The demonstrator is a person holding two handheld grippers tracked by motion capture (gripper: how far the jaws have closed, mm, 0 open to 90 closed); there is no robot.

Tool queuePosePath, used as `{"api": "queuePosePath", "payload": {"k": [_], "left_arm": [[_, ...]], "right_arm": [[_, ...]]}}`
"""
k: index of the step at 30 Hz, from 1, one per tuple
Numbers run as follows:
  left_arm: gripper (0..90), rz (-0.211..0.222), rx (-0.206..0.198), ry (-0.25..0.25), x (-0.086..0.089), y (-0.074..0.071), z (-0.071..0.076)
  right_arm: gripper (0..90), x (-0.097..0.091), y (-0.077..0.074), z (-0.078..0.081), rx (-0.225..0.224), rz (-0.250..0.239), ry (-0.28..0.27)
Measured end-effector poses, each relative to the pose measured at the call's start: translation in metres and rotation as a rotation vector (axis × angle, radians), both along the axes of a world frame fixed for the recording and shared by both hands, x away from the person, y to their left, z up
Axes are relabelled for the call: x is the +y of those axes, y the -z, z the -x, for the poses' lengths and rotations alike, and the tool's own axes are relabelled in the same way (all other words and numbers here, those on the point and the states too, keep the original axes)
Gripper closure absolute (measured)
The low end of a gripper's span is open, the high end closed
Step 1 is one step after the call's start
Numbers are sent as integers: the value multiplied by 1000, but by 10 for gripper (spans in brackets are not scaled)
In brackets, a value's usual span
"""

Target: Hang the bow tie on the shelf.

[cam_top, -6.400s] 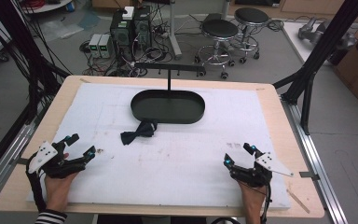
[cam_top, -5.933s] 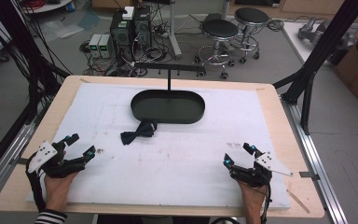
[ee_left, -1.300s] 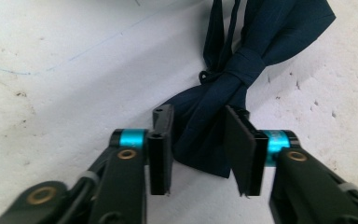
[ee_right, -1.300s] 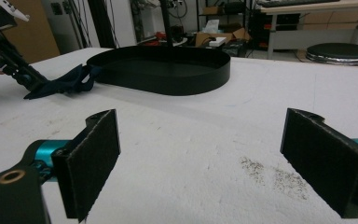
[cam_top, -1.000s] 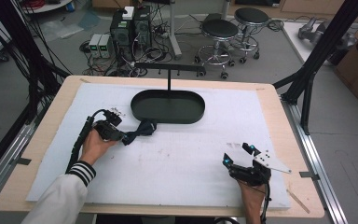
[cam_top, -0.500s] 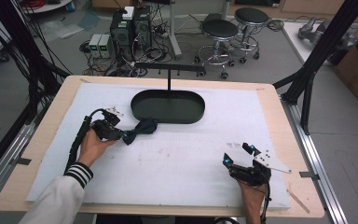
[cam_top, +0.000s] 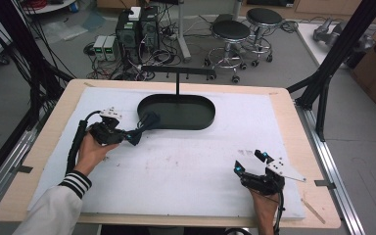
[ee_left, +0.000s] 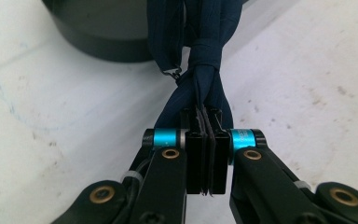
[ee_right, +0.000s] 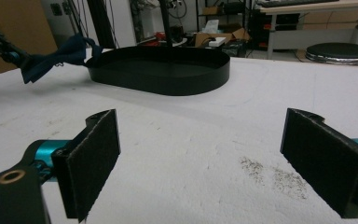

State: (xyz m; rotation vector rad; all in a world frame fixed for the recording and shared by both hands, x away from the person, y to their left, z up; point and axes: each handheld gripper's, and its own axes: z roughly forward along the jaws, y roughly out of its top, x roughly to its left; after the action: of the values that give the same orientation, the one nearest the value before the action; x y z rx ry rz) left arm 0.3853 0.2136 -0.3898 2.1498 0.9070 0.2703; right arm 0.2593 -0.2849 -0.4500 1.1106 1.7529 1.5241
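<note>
A dark navy bow tie (cam_top: 144, 126) hangs off the white mat, its far end at the left rim of the black oval tray (cam_top: 203, 120). My left gripper (cam_top: 129, 137) is shut on the tie's near wing. In the left gripper view the pads are pressed together on the bow tie (ee_left: 200, 79), with the tray wall (ee_left: 102, 42) just behind. My right gripper (cam_top: 250, 162) rests open at the front right of the mat. The right gripper view shows its two pads (ee_right: 93, 158) wide apart with nothing between them, and the bow tie (ee_right: 60, 56) and tray (ee_right: 168, 79) far off.
A black T-shaped stand (cam_top: 178, 78) rises behind the tray. The white mat (cam_top: 186, 166) covers a wooden table (cam_top: 54, 122). Black frame posts (cam_top: 333, 63) flank the table. Stools (cam_top: 230, 34) and computer boxes (cam_top: 137, 27) stand on the floor beyond.
My left hand came in from the front left corner, shut on the bow tie and has lifted it toward the tray's left rim. The right gripper has stayed put.
</note>
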Motion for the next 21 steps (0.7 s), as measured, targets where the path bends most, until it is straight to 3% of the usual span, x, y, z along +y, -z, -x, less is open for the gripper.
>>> {"api": "queuePosePath", "payload": {"k": [7, 9, 17, 21], "left_arm": [[883, 37, -64, 13, 0, -12, 3], [883, 62, -103, 10, 1, -19, 3], [883, 69, -170, 21, -3, -33, 2], [883, 89, -229, 33, -10, -47, -1]], "right_arm": [[108, 0, 0, 0, 1, 2, 0], [108, 0, 0, 0, 1, -1, 0], [108, 0, 0, 0, 3, -2, 0], [108, 0, 0, 0, 6, -4, 0]]}}
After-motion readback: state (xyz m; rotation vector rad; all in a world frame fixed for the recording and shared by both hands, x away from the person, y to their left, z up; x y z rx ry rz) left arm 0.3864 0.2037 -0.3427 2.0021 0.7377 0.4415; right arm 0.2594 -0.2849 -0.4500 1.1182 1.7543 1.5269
